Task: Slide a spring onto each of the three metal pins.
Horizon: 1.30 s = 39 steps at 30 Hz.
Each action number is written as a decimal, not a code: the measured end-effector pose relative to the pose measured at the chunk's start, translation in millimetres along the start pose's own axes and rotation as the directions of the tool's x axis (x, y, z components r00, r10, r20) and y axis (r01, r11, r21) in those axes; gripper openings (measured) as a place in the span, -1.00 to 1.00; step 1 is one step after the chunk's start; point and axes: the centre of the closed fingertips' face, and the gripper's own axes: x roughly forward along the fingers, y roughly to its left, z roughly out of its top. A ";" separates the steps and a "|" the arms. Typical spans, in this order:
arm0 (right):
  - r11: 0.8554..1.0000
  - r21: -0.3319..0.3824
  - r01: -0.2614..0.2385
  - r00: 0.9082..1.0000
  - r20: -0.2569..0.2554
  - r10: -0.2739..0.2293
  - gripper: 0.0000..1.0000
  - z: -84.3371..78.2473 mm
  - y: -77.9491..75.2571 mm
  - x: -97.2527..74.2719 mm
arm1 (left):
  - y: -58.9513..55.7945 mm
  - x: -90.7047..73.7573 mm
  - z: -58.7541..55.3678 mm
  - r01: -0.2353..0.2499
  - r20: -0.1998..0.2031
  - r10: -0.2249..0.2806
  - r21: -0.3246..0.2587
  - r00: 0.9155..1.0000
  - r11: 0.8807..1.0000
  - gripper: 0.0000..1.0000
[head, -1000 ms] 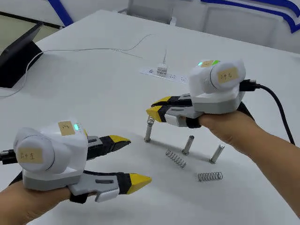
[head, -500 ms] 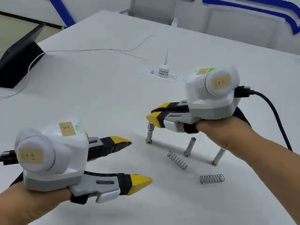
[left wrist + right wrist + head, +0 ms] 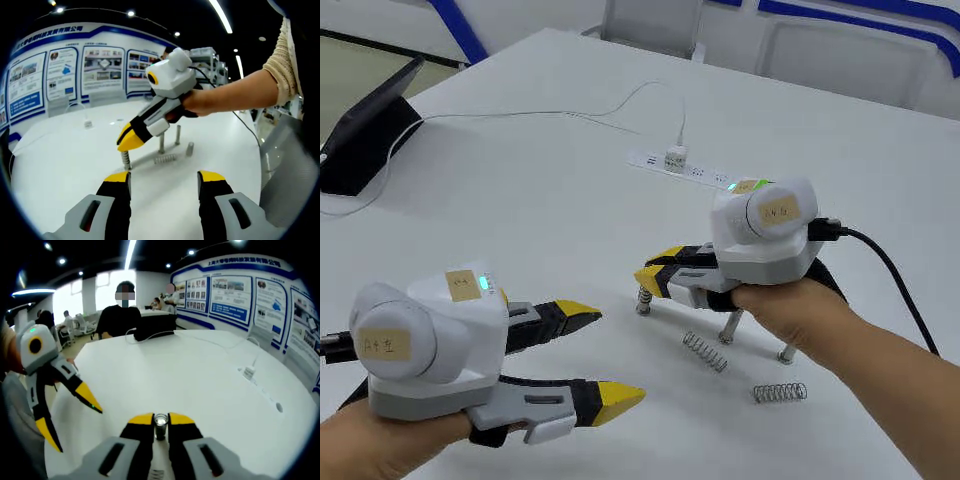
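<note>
Pinching the first spring [image 3: 126, 159] in the right claw [image 3: 650, 282], centre of head view, jaws almost together with just the coil between. Gripped from above, likely to keep the coil in line with the leftmost pin [image 3: 641, 309] while seating it. Parking the left claw [image 3: 617, 357] lower left, wide open, holding nothing, clear of the work. Leaving second spring [image 3: 705, 352] and third spring [image 3: 780, 392] flat on the surface [image 3: 520, 200], just beside middle pin [image 3: 730, 328] and right-hand pin [image 3: 786, 352], both bare. Looks like one of three underway.
</note>
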 end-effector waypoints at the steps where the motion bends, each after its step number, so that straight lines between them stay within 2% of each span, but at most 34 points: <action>1: 1.000 -0.001 0.000 1.000 -0.002 0.000 -0.77 -0.7 0.2 0.5 | -0.4 0.5 -0.5 0.001 -0.001 -0.001 0.000 1.000 1.000 0.09; 15: 1.000 0.007 0.001 1.000 -0.023 -0.001 -0.76 -9.7 1.2 8.9 | 1.4 0.4 -1.0 0.001 -0.002 -0.001 -0.003 1.000 1.000 0.09; 25: 1.000 0.006 0.007 1.000 -0.007 -0.007 -0.75 -6.5 0.5 7.6 | 3.3 -0.4 0.2 -0.003 0.001 0.003 -0.003 1.000 1.000 0.08; 31: 1.000 0.005 0.021 0.999 0.025 -0.021 -0.64 2.8 -1.7 -0.9 | 2.3 -0.3 -0.1 0.000 -0.003 0.000 0.002 1.000 1.000 0.08; 39: 0.999 -0.013 0.043 0.997 0.071 -0.042 -0.58 16.8 -1.9 -23.6 | 3.2 -0.2 -0.4 0.000 -0.007 0.000 0.008 1.000 1.000 0.06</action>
